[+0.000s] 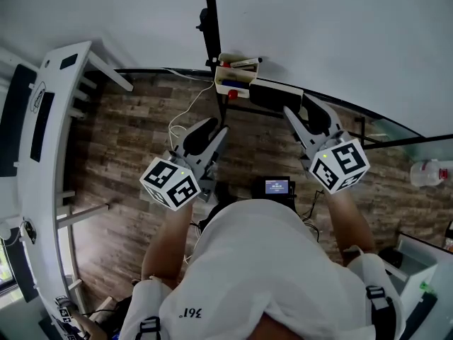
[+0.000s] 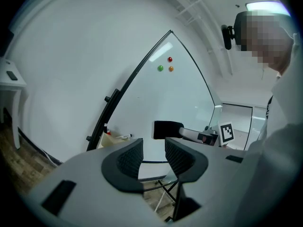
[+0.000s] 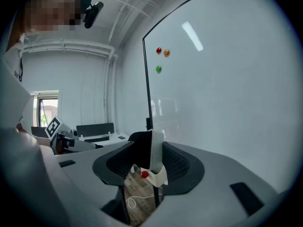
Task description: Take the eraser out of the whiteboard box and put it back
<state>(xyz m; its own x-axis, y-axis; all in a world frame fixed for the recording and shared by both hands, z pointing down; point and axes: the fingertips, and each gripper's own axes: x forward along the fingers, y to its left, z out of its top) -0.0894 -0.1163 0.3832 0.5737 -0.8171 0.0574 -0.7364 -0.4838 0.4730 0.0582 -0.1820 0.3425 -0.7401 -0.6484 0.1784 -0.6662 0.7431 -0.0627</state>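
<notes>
Gripping a rectangular eraser (image 1: 274,94) with a black felt face and a white plastic back, the right tongs (image 3: 147,149) hold it crosswise at their tips, the felt towards one pad and the white back against the other. The eraser is out of the cream plastic whiteboard box (image 1: 233,70), just beside it along the bottom edge of the glossy white whiteboard (image 2: 180,93). The box hangs at the board's lower corner by the black side frame. The left tongs (image 2: 153,155) stand apart with nothing between them.
</notes>
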